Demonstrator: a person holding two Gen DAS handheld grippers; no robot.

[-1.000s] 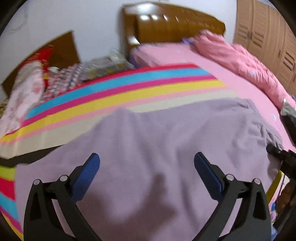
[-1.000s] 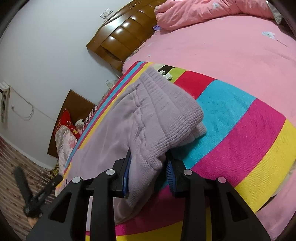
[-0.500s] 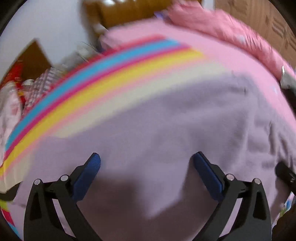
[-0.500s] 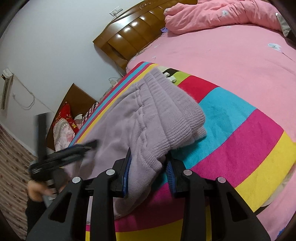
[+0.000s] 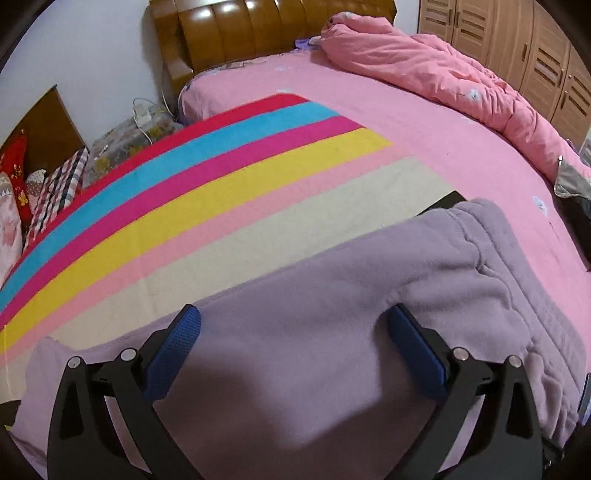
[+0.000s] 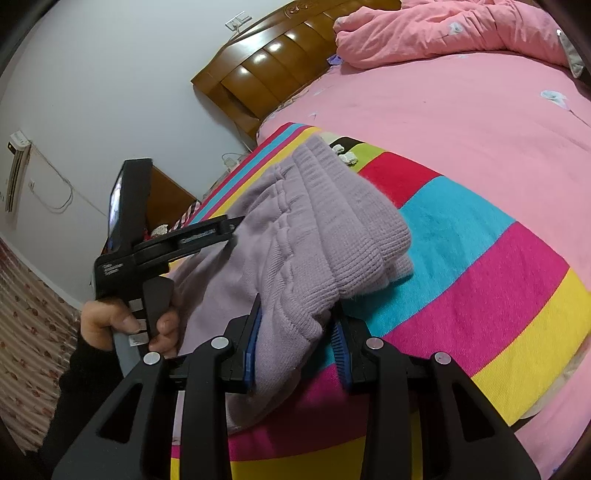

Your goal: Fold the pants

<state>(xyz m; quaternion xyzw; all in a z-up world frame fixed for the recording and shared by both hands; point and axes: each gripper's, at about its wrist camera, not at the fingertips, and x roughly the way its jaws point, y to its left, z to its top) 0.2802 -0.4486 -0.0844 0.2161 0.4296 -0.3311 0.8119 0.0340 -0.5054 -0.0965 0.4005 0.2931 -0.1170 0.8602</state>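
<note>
Lilac fleece pants (image 5: 332, 295) lie on a striped blanket (image 5: 207, 206) on the bed, their ribbed end at the right. Over the cloth my left gripper (image 5: 295, 326) hovers open, blue pads (image 5: 173, 347) wide apart with nothing pinched between them. In the right wrist view the pants (image 6: 314, 221) bunch up thickly, and my right gripper (image 6: 295, 334) is shut on a hanging fold of them near the blanket's edge. The left gripper (image 6: 232, 225) shows there too, side on, held by a hand (image 6: 110, 317) against the pants' left side.
A crumpled pink quilt (image 5: 443, 74) lies along the far right of the pink bed sheet (image 5: 424, 147). Behind stand a wooden headboard (image 5: 258, 33) and wardrobe doors (image 5: 535, 55). Cushions and folded cloth (image 5: 44, 184) pile up at the left; a dark object (image 5: 580, 218) sits at the right edge.
My left gripper has travelled along the pants toward their ribbed end and dropped a little, still open. It has come into the right wrist view beside the pants. The right gripper has kept its grip and place.
</note>
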